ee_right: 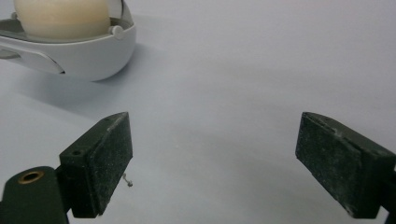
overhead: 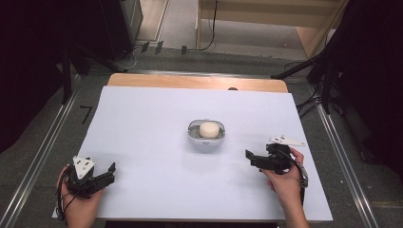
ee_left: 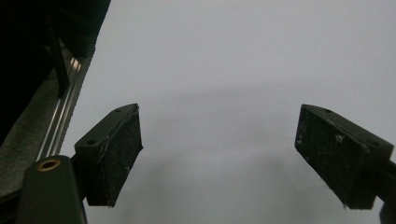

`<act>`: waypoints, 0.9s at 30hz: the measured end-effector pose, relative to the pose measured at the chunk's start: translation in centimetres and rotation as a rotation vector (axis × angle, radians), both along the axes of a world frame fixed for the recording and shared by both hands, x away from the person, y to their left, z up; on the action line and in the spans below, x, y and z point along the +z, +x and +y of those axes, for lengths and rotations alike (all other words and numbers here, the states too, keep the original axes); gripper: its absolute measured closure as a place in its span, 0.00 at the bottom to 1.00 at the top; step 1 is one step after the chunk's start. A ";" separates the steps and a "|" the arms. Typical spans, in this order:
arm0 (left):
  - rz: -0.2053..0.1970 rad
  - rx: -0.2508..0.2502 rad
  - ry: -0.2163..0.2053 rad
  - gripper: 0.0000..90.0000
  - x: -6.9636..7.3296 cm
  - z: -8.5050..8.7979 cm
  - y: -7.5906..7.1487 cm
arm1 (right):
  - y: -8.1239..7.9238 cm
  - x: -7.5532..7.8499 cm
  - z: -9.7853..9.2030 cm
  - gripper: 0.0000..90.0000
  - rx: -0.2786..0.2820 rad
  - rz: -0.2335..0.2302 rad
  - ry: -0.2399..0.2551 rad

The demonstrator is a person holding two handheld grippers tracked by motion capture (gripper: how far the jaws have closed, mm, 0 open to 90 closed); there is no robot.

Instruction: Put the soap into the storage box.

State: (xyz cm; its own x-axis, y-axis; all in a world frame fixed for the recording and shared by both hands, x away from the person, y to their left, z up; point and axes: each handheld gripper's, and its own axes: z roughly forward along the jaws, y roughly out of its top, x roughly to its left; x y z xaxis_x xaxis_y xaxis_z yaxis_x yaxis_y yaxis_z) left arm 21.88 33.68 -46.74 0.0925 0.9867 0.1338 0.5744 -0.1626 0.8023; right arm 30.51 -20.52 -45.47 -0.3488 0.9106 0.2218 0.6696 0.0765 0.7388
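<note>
A small white bowl-like holder [overhead: 206, 136] stands near the middle of the white table sheet [overhead: 142, 123], with a cream round object [overhead: 209, 129] resting in it. In the right gripper view the holder [ee_right: 79, 51] and the cream object [ee_right: 60, 18] sit at the upper left, ahead of the jaws. My right gripper [overhead: 249, 156] rests at the right front, pointing left toward the holder, open and empty [ee_right: 215, 163]. My left gripper [overhead: 112, 170] lies at the front left corner, also open with nothing between its jaws [ee_left: 219, 158].
A wooden table edge [overhead: 197, 81] shows beyond the sheet at the back. Metal rails [overhead: 43, 147] run along both sides of the table. Black stands and cables [overhead: 323, 80] stand at the back right. In the left gripper view the sheet's left edge and rail [ee_left: 65, 112] lie close.
</note>
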 end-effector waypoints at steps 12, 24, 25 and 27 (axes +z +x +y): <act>-0.005 0.003 0.008 0.17 0.0 -0.1 -0.1 | -1.9 -1.2 -4.1 0.12 -0.048 0.000 0.016; 0.000 0.010 0.012 0.18 0.0 -0.1 0.0 | -3.8 -2.1 -7.6 0.10 -0.086 -0.024 0.049; 0.002 0.010 0.012 0.18 0.0 -0.1 0.0 | -4.0 -2.1 -7.9 0.10 -0.089 -0.025 0.051; 0.003 0.011 0.012 0.18 0.0 -0.1 0.0 | -4.5 -2.1 -8.5 0.10 -0.092 -0.033 0.053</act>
State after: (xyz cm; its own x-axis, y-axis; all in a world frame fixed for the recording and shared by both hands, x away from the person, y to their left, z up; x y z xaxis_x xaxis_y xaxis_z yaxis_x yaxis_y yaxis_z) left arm 21.91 33.58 -46.77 0.0817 0.9860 0.1456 0.5786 -0.1659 0.7986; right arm 26.04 -28.99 -47.61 -0.2722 0.9264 0.2603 0.6469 -0.0241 0.7622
